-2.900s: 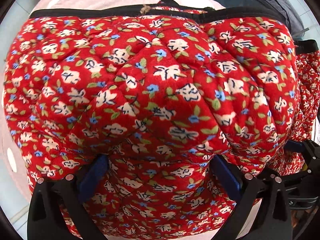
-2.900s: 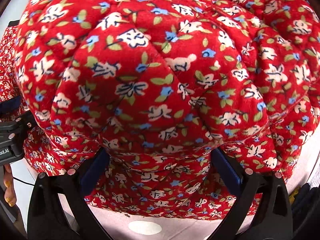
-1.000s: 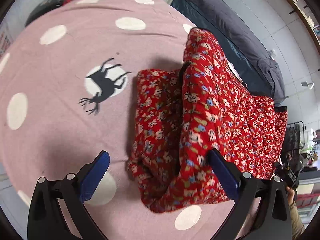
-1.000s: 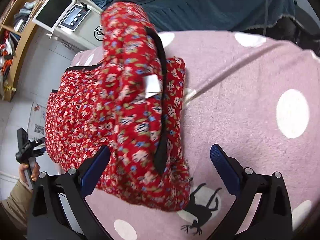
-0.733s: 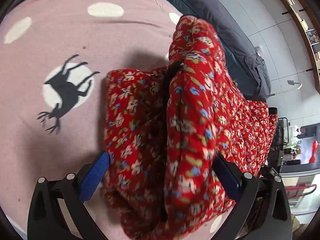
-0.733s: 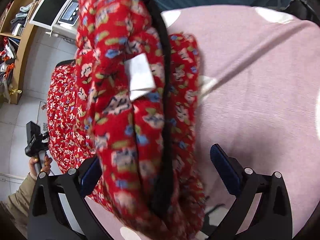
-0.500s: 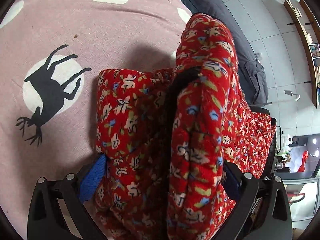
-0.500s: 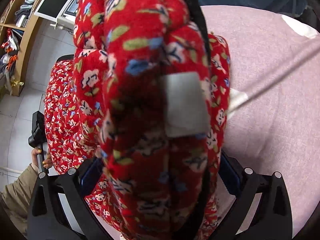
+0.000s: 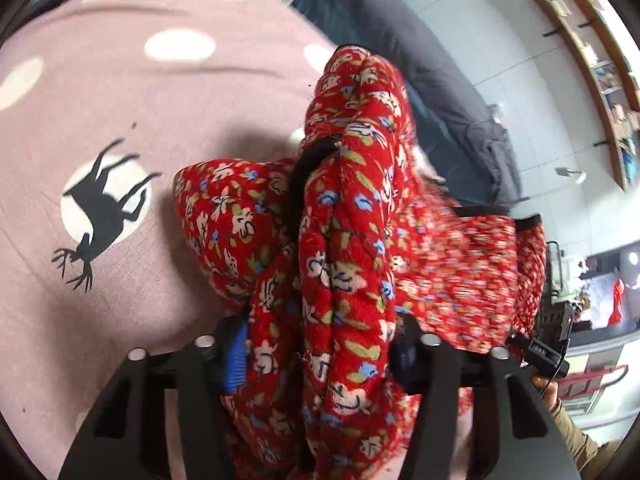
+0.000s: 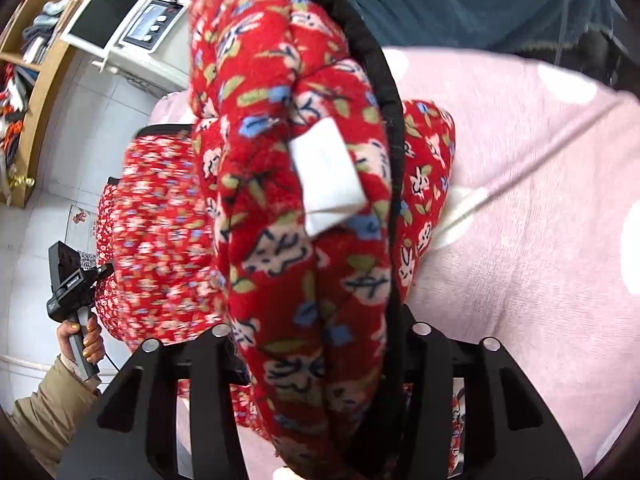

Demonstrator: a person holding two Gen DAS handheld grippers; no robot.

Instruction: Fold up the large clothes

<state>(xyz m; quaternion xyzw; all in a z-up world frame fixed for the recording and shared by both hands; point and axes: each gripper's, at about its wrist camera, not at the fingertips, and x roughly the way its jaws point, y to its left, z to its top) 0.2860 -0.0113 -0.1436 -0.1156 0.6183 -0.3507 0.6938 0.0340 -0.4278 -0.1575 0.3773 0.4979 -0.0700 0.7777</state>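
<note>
A red quilted garment [image 9: 344, 240] with a flower print and black trim lies folded on a pink dotted cover [image 9: 120, 92]. Its thick folded edge stands up between the fingers of both grippers. My left gripper [image 9: 320, 356] is closing, its blue pads pressing into one end of the fold. At the other end, where a white label [image 10: 328, 176] is sewn beside the black trim [image 10: 384, 80], my right gripper [image 10: 316, 344] is closing on the bunched edge [image 10: 280, 140]. The rest of the garment trails off to the side, blurred.
A black deer print [image 9: 104, 208] marks the cover left of the garment. A dark blanket [image 9: 440, 92] lies beyond the cover. A white appliance with a screen [image 10: 120, 12] and wooden shelves [image 9: 592, 60] stand further back. A hand [image 10: 84, 344] grips the other handle.
Both grippers came forward over the garment's raised fold with wide jaws. The jaws have since narrowed onto it, and the fold has lifted a little off the cover.
</note>
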